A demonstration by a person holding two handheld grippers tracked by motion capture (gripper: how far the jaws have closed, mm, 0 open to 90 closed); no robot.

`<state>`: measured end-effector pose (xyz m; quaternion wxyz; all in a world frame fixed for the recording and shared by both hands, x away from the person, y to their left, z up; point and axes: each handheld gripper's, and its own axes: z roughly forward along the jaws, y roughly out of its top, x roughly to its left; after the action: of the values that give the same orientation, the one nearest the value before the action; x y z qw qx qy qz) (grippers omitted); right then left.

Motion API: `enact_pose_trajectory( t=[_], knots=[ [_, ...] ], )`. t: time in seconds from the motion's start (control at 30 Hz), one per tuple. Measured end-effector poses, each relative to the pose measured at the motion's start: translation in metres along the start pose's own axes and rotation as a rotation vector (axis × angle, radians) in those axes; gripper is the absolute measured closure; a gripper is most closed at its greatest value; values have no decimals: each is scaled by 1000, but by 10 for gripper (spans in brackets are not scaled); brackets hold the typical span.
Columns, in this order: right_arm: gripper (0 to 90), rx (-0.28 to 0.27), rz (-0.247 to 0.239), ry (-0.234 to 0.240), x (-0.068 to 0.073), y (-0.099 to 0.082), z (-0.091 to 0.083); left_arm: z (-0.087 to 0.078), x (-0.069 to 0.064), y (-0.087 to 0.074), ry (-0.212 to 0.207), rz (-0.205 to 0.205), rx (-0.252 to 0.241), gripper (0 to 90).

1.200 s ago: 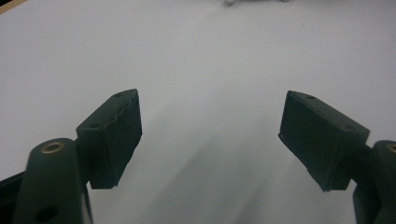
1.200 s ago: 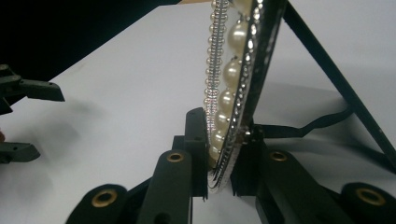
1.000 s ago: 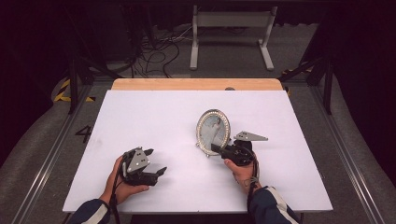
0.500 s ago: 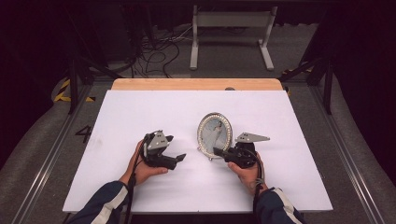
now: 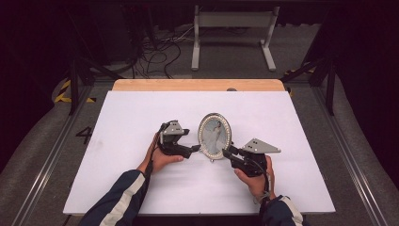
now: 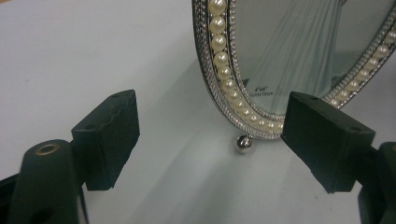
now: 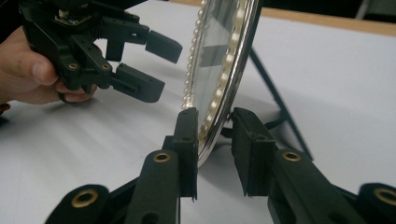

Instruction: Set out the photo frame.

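I'm working on the white table [image 5: 141, 188], where the oval picture frame [image 5: 215, 136] is standing upright on its back strut near the middle. My right gripper [image 7: 212, 140] is straddling its lower rim, jaws just easing open and one pad touching, while my left gripper [image 6: 210, 140] is waiting spread wide beside its pearl edge to steady it.

Oval frame [image 6: 280, 65] cut off by top and right edges in left gripper view; small print on its glass too tiny to read. Lower rim partly hidden behind the right gripper [image 7: 212, 135] pad.

Silver pearl-rimmed frame [image 5: 215, 136], black grippers, white table [image 5: 131, 117]
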<state>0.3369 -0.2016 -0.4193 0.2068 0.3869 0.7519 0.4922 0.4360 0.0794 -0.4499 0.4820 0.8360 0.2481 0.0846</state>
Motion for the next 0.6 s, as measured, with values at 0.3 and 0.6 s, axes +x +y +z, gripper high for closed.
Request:
enact_pose_trajectory(
  t=[0.3,0.6],
  knots=[
    [748,-37,28,-8,2,-1,0,15,2,12,-18,0,9,210],
    [750,-38,19,-5,1,0,0,24,3,14,-84,21,32,207]
  ],
)
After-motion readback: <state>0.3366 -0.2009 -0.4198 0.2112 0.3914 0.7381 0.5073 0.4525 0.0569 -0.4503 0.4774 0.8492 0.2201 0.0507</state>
